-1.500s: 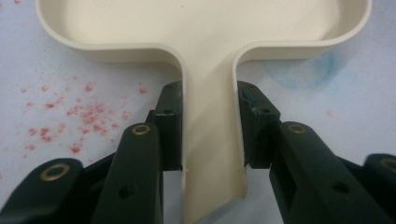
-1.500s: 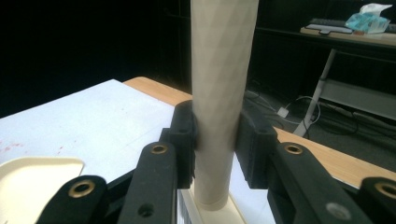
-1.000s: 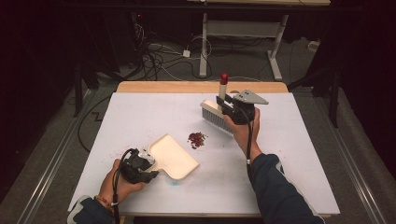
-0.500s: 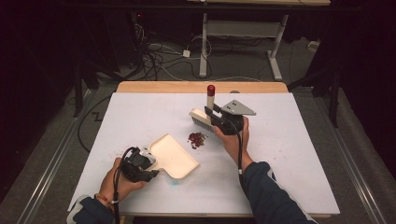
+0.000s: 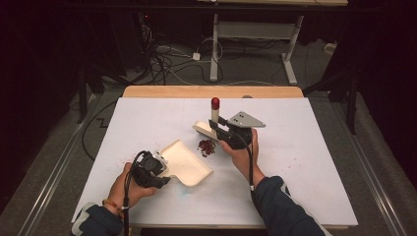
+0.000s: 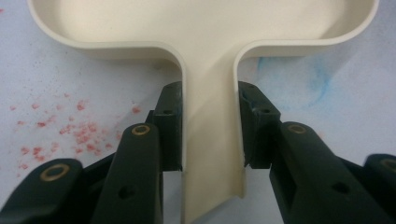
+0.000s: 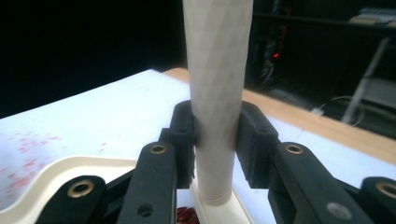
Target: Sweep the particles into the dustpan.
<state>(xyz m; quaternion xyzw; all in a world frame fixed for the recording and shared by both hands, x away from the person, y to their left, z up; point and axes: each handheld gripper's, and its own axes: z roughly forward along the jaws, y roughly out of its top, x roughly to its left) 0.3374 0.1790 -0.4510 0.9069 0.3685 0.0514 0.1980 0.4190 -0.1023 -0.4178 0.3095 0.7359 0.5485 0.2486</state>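
Since the earlier frames, our right gripper [image 5: 220, 129] has carried the brush [image 5: 210, 118] left and toward us, so it now sits just above the red crumbs [image 5: 207, 146] at the centre of the high view. Its jaws are clamped on the brush's pale handle, which stands upright with its red tip on top. Our left gripper [image 5: 158, 169], lower left, grips the stem of the cream dustpan [image 5: 187, 163], jaws pressed to both sides. The pan lies flat on the white table [image 5: 305, 162], just left of the crumbs.
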